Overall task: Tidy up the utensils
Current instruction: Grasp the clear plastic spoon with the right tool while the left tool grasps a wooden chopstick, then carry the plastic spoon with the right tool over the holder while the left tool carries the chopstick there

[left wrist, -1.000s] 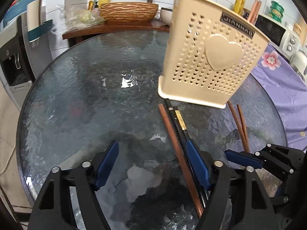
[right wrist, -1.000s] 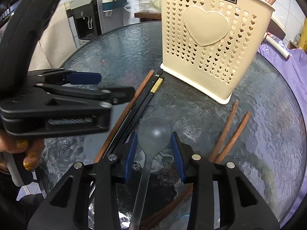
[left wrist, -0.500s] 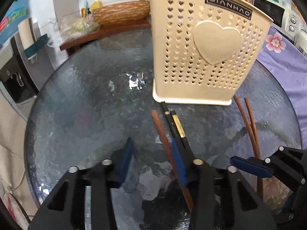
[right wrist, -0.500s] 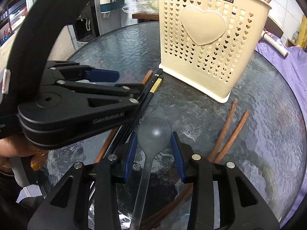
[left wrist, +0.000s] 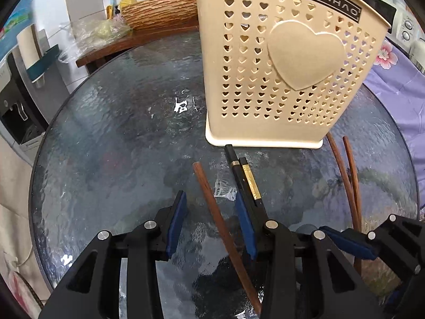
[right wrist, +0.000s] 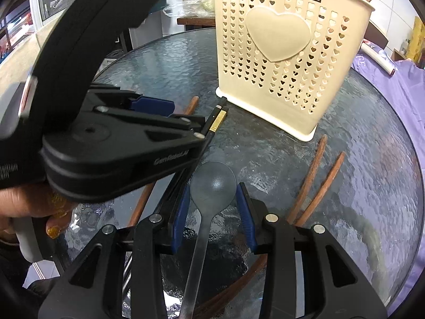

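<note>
Brown chopstick: lies on the glass table, now between the spread pads of the left gripper, which has moved forward toward the holder and narrowed since a second ago; nothing gripped. Black chopsticks: just right of it, tips at the holder's base. Spoon: bowl between the half-open, untouching fingers of the right gripper, unchanged. Two brown chopsticks: right of the holder. Utensil holder: beige, upright; brown sticks project above its rim.
</note>
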{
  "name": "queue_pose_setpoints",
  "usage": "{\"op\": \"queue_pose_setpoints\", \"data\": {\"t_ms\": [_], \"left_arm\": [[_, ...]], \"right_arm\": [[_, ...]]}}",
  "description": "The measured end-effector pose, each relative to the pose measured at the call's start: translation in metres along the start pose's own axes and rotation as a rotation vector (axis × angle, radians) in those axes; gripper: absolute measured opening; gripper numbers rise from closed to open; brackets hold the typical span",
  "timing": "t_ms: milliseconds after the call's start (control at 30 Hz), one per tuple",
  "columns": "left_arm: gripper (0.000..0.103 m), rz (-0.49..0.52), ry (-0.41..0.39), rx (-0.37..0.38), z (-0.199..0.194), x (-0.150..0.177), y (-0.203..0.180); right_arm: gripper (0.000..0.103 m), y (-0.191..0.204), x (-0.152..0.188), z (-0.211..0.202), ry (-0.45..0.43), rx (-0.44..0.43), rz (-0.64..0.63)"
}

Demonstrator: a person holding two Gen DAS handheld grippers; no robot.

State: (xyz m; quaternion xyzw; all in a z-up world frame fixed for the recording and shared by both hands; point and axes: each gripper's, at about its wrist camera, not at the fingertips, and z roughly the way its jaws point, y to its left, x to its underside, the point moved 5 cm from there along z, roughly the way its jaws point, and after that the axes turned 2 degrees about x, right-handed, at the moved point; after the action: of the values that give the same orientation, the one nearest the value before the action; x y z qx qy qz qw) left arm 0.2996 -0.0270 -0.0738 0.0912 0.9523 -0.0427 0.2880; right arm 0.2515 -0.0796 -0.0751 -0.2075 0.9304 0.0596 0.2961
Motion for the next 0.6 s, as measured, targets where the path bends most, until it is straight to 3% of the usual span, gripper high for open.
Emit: {"op": "queue_pose_setpoints", "data": {"t_ms": [100, 267, 600], "left_arm": [[0.033, 0.001, 0.003, 0.003, 0.002, -0.003, 0.003], [0.012, 0.004, -0.008, -0.014, 0.003, -0.005, 0.006], [0.007, -0.077, -0.020, 0.038, 0.002, -0.004, 0.018]], "right_arm": [[0.037, 0.001, -0.003, 0.002, 0.005, -0.001, -0.002], [0.037, 0.001, -0.005, 0.002, 0.003, 0.001, -0.005], [0.037, -0.006, -0.002, -0.002, -0.018, -0.034, 0.033]]}}
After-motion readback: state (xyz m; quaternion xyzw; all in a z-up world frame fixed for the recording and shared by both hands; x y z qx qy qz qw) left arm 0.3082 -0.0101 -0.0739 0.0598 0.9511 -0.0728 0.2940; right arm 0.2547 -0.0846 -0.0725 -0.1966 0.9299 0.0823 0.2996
